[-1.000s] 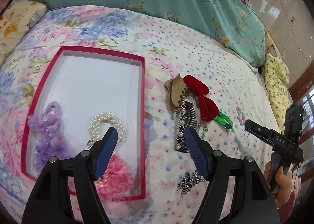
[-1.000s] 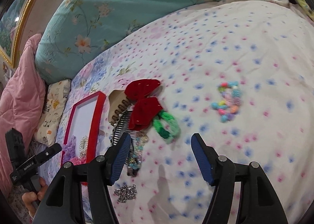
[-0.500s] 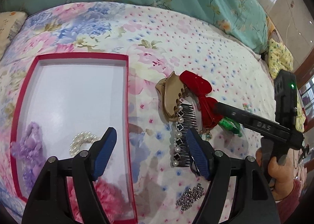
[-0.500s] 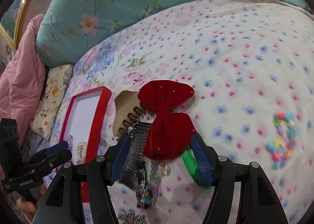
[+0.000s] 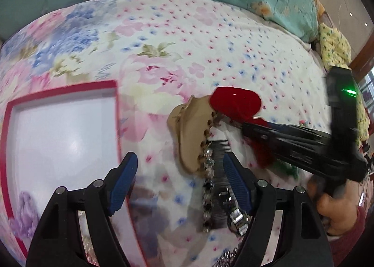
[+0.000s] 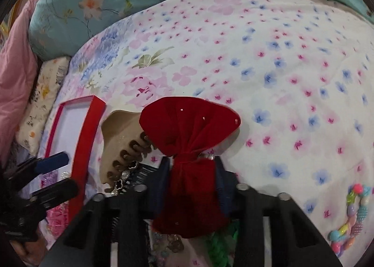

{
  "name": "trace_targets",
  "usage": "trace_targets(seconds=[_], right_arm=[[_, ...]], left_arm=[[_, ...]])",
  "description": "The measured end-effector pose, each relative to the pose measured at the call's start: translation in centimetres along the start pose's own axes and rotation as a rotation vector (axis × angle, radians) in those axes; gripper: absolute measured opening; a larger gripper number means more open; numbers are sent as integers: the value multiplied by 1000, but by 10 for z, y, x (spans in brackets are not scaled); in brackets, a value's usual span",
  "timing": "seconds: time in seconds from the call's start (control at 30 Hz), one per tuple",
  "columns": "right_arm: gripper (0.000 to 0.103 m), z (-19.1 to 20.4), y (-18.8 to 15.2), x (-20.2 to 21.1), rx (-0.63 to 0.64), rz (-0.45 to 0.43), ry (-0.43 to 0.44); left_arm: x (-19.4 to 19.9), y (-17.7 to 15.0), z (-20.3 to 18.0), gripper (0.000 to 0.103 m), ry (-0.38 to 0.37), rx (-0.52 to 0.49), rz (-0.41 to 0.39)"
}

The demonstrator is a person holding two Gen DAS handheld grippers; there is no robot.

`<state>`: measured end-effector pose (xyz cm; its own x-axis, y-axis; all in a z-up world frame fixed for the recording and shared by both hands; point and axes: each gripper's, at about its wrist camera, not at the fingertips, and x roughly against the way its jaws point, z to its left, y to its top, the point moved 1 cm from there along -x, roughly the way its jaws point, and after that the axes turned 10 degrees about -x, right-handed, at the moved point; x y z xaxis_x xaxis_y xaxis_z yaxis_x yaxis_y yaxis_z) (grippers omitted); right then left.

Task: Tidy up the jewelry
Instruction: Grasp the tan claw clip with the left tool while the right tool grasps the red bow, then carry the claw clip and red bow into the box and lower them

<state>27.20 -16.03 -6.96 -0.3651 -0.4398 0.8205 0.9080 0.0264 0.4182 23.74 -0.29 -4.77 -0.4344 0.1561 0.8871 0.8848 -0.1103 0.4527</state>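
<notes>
While the left claw hangs wide open and empty over the bed, the red-rimmed box lies to its left and the beige hair clip just ahead. Seen from the right wrist, the right claw pinches the red bow at its knot, with a bead bracelet off to its right.

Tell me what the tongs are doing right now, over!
Right tongs shut on red bow. Left tongs open, empty, beside red tray. Beige claw clip touching the bow. Over.
</notes>
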Motion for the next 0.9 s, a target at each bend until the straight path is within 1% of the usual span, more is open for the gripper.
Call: trace_targets(seconds=[0.07,0.2,0.27,0.37,0.4,0.43,0.47,0.5,0.67,0.9], right_arm=[[24,-6,-2,16,-18,-32,3],[24,-19,-8,45,-74,-69,41],[24,-24,-12,59,-89,-86,62],[24,-27,-16,72,-109,-98,89],[24,-28,-17,77,-113,-107,96],[24,-28,-18,80,-116,-113,104],[24,-27,-18,82,-121,-116,114],[24,-28,-18,84,-126,-121,123],[24,-29,-23,95,-145,-149,139],[24,-23,-27,101,-145,-159,147]], left_arm=[[-9,8,-6,76,-8,-24,11],[-32,21,-16,76,14,-68,46],[-42,25,-18,76,21,-72,60],[-52,28,-22,76,42,-83,60],[-54,30,-22,73,51,-87,58],[-55,30,-23,61,63,-90,55],[-56,30,-24,56,72,-94,53],[-57,31,-23,56,61,-92,50],[-46,29,-19,56,13,-55,12],[3,13,-7,56,-37,16,-81]])
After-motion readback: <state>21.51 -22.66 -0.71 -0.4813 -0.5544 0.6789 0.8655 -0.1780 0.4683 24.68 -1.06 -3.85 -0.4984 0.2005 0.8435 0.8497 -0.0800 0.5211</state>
